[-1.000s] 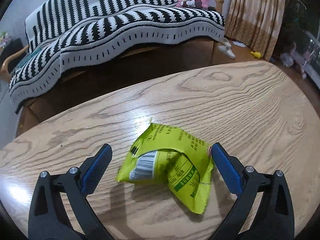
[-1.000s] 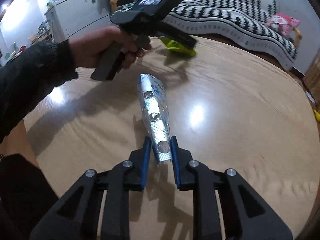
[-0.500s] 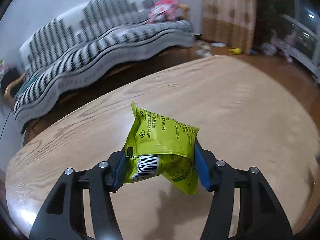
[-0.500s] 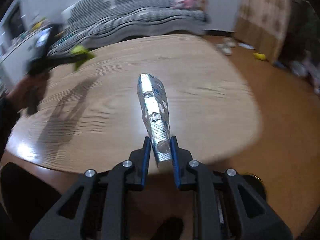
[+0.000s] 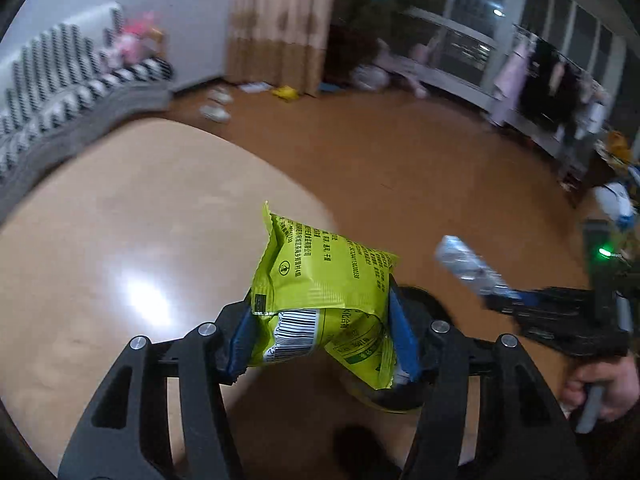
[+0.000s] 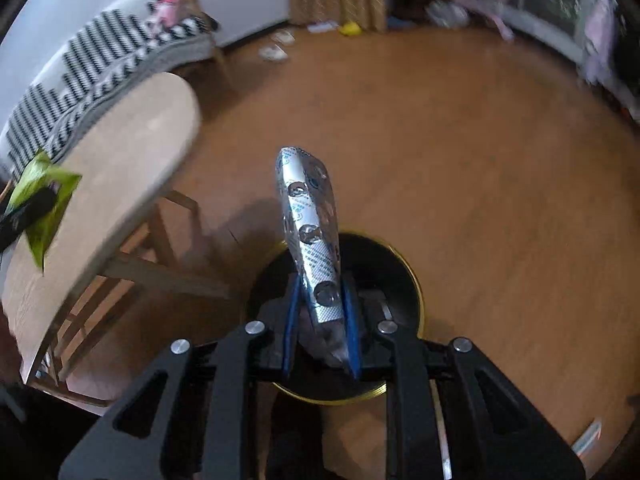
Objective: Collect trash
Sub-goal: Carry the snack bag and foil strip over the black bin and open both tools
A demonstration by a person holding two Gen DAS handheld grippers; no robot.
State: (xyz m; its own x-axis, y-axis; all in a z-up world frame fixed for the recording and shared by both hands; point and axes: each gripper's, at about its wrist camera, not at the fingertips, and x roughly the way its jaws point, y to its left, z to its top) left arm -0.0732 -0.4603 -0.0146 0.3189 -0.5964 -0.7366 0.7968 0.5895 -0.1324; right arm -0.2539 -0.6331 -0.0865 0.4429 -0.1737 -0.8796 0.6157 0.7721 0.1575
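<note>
Left tool (image 5: 322, 336) and yellow packet (image 5: 324, 280) hide most of bin (image 5: 416, 304).

Between the left jaws, the yellow-green snack wrapper (image 5: 320, 280) looks glossy plastic; between the right jaws, the blister pack (image 6: 310, 232) shiny foil.

A round light wooden table (image 5: 100, 240) fills the left wrist view toward nine o'clock. At ten o'clock a black-and-white striped sofa (image 5: 52, 80) carries a pink cushion (image 5: 130, 42). A tan curtain (image 5: 280, 20) hangs at twelve o'clock, above the brown wooden floor (image 6: 460, 152).
</note>
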